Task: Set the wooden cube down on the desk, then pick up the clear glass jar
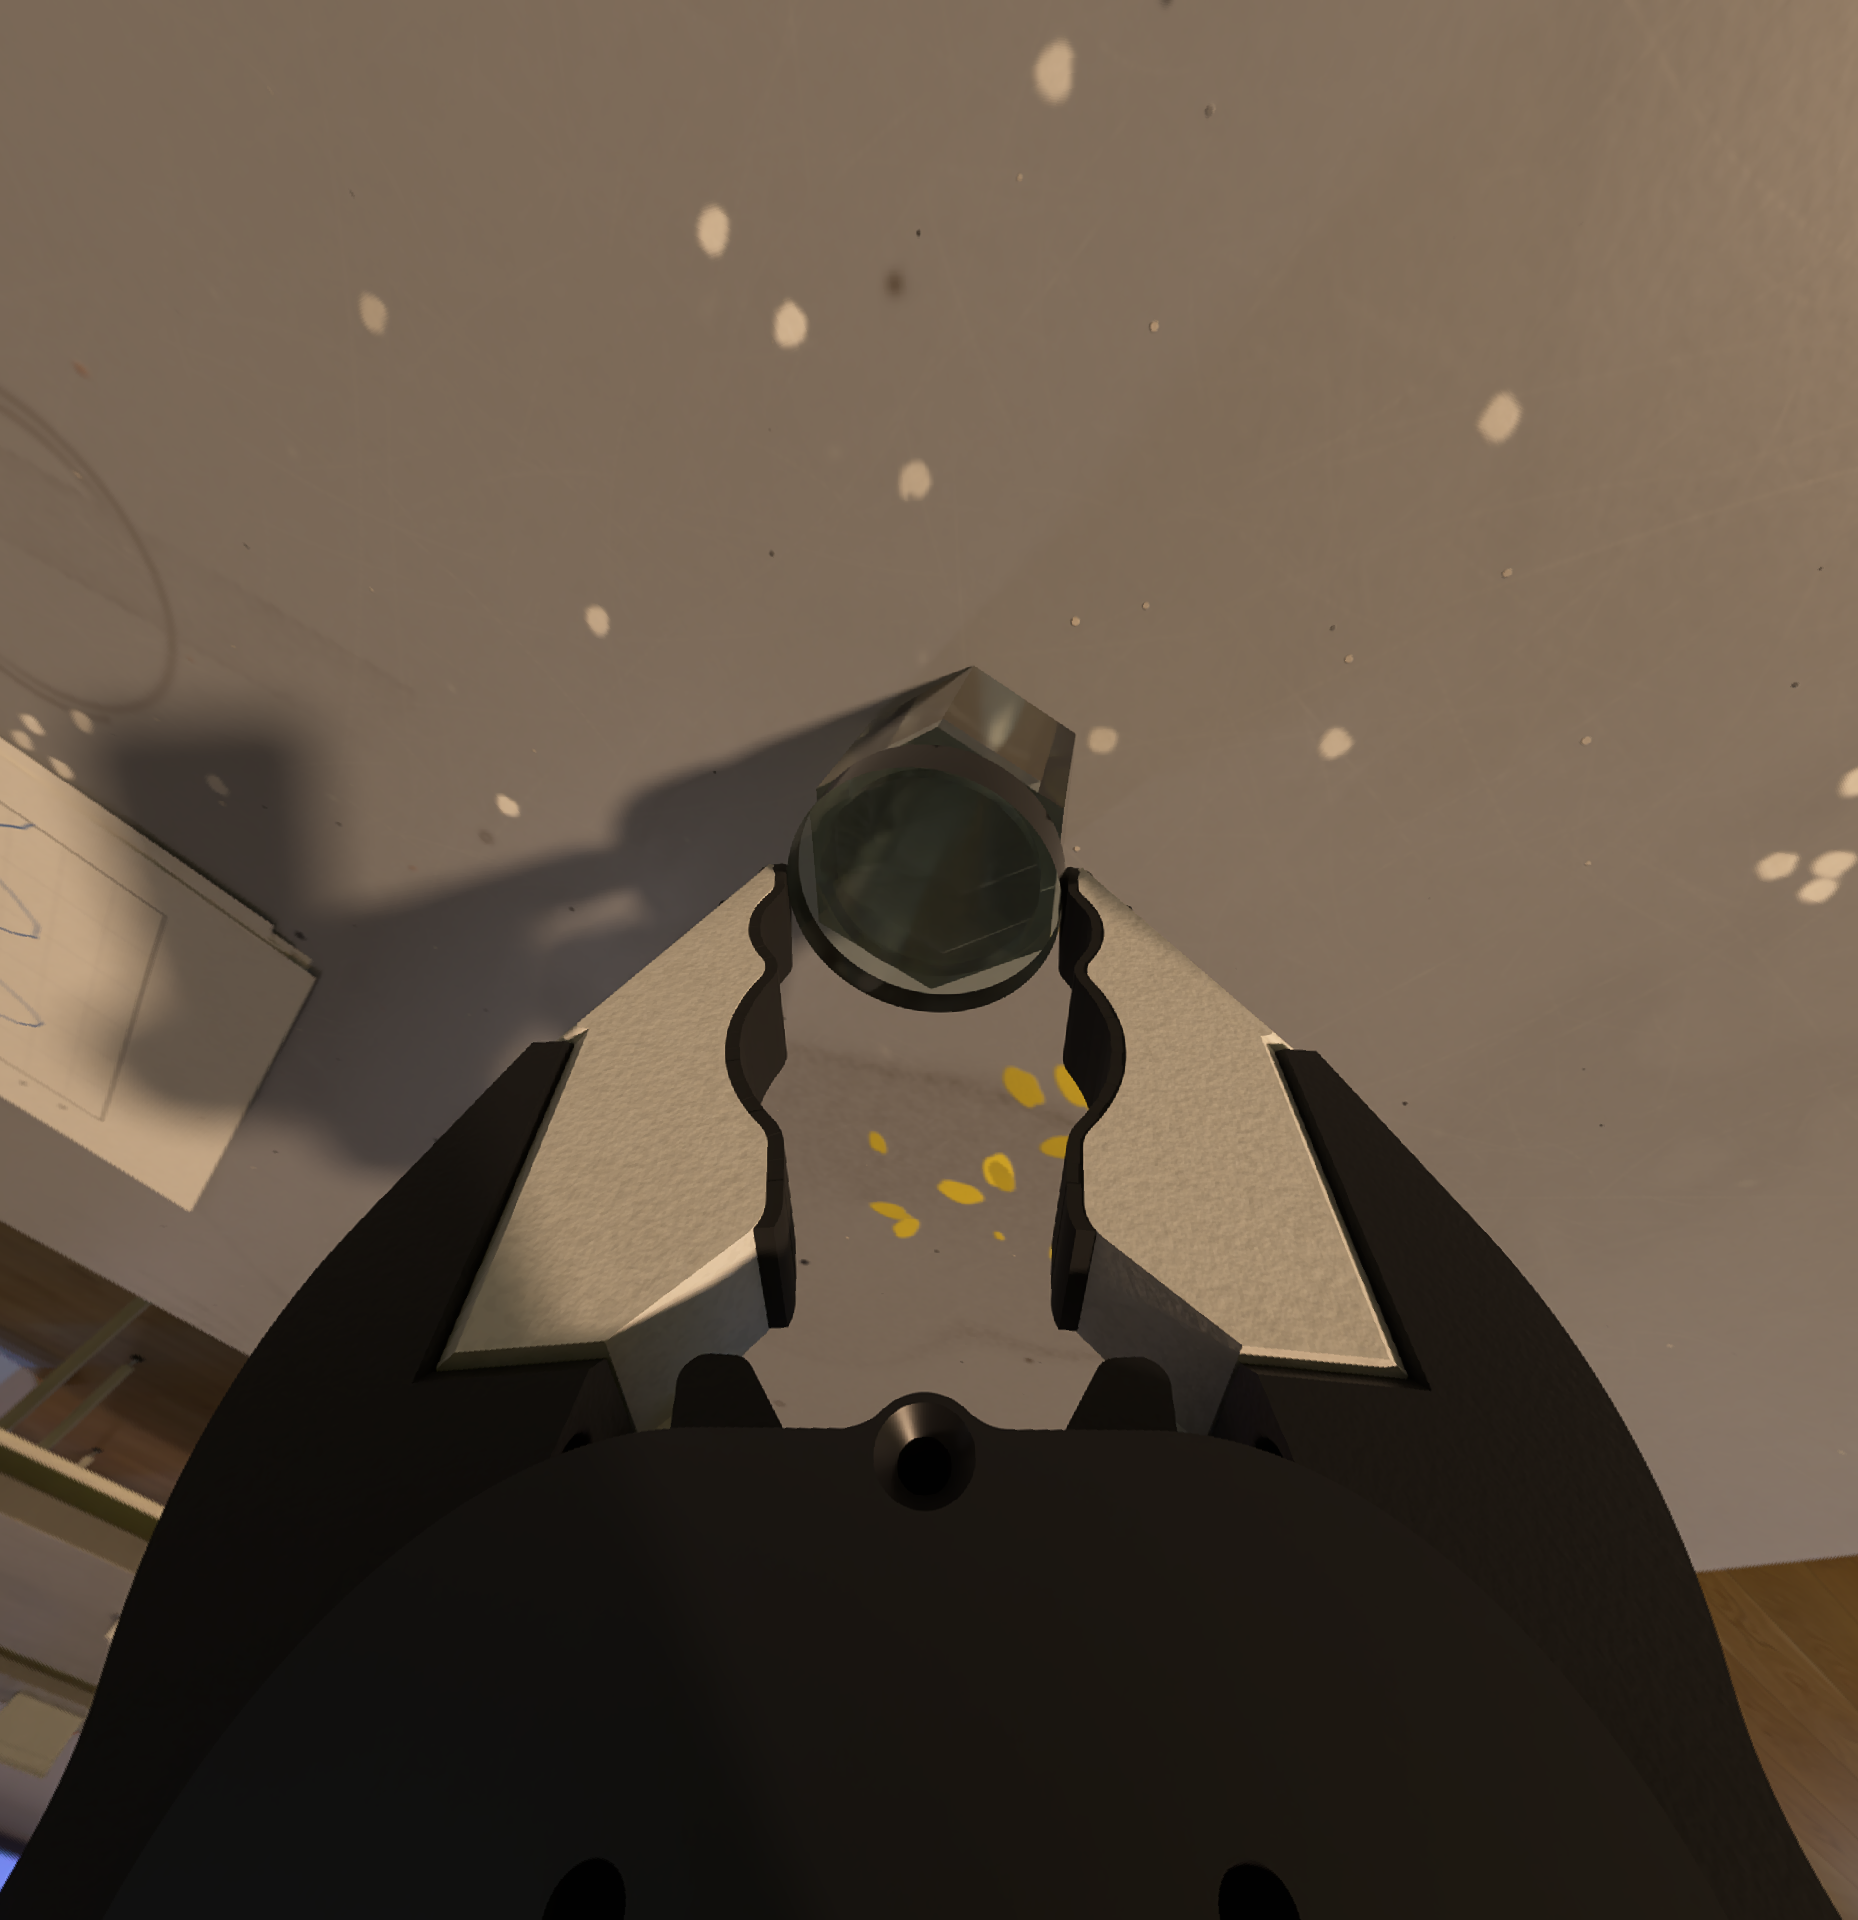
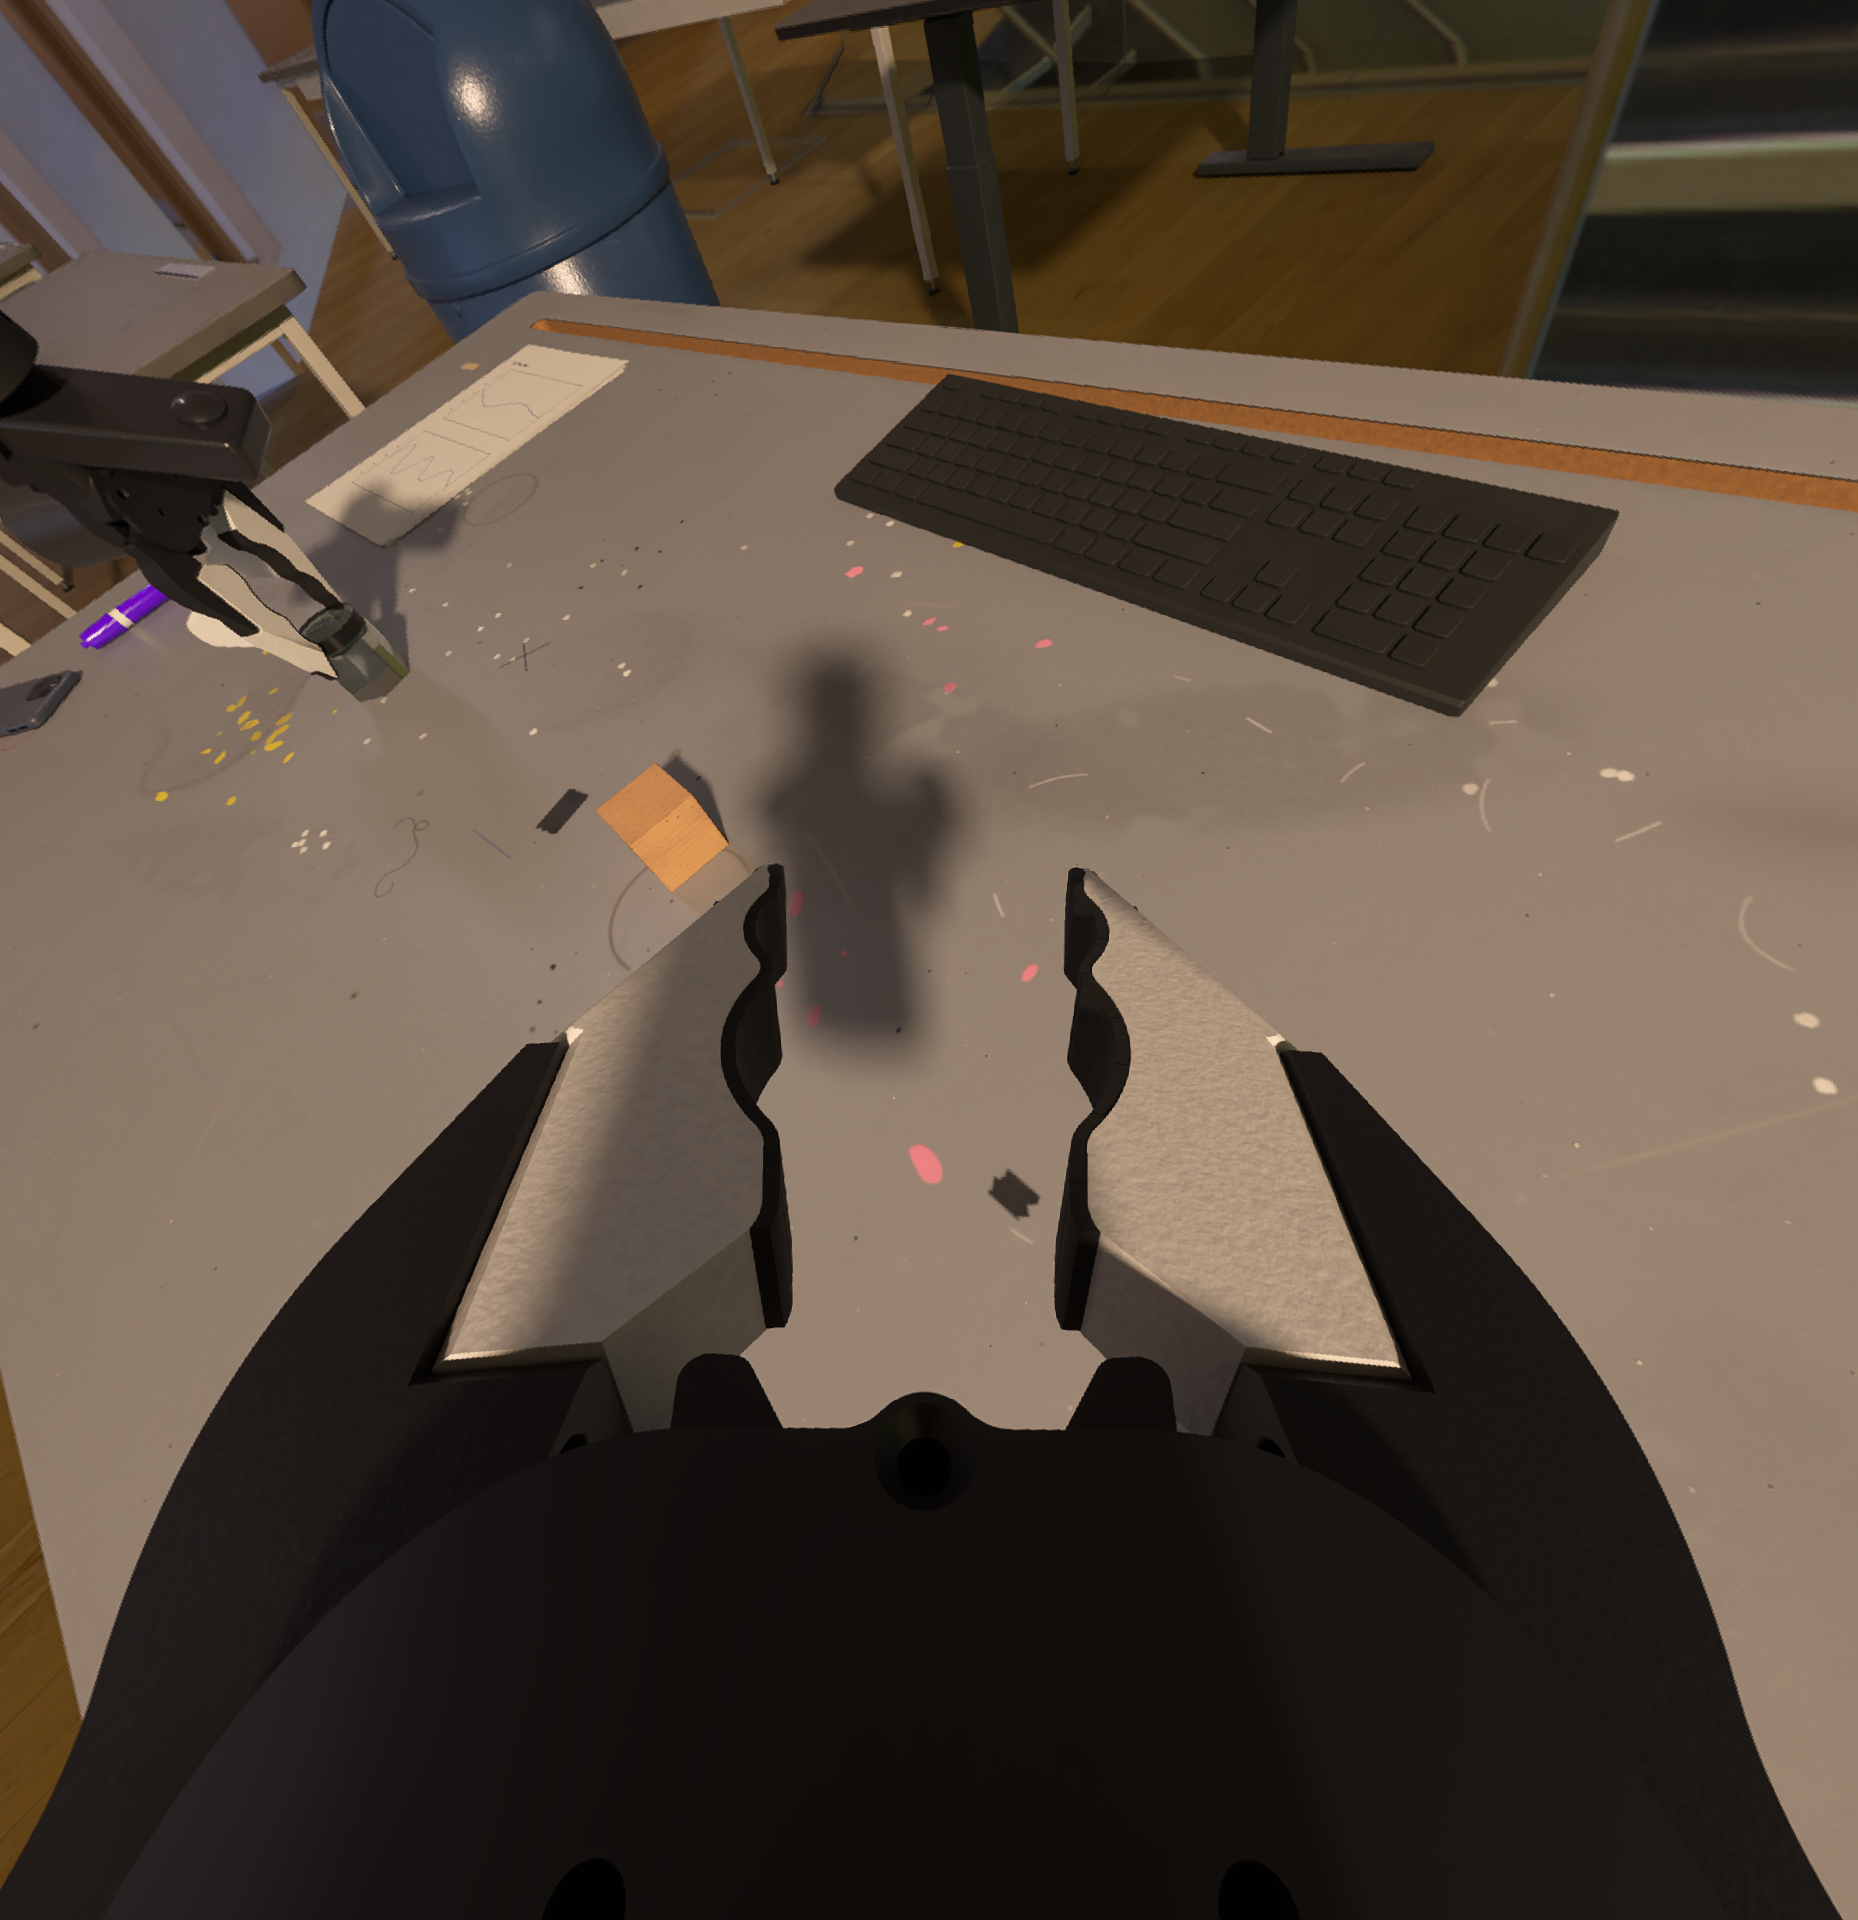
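The clear glass jar (image 1: 930, 894), six-sided with a dark round lid, stands on the grey desk (image 1: 1320, 520). My left gripper (image 1: 925, 883) is open, its two fingertips close on either side of the lid. From the right wrist view the left gripper (image 2: 327, 639) reaches down onto the jar (image 2: 369, 665) at the far left. The wooden cube (image 2: 663, 828) rests on the desk, just beyond the left fingertip of my right gripper (image 2: 925, 883). The right gripper is open, empty and above the desk.
A black keyboard (image 2: 1226, 530) lies at the back right. A printed sheet (image 2: 468, 442) lies at the back left and also shows in the left wrist view (image 1: 83, 966). A purple marker (image 2: 125, 615) and a phone (image 2: 21, 704) lie by the left edge. A blue bin (image 2: 509, 156) stands behind the desk.
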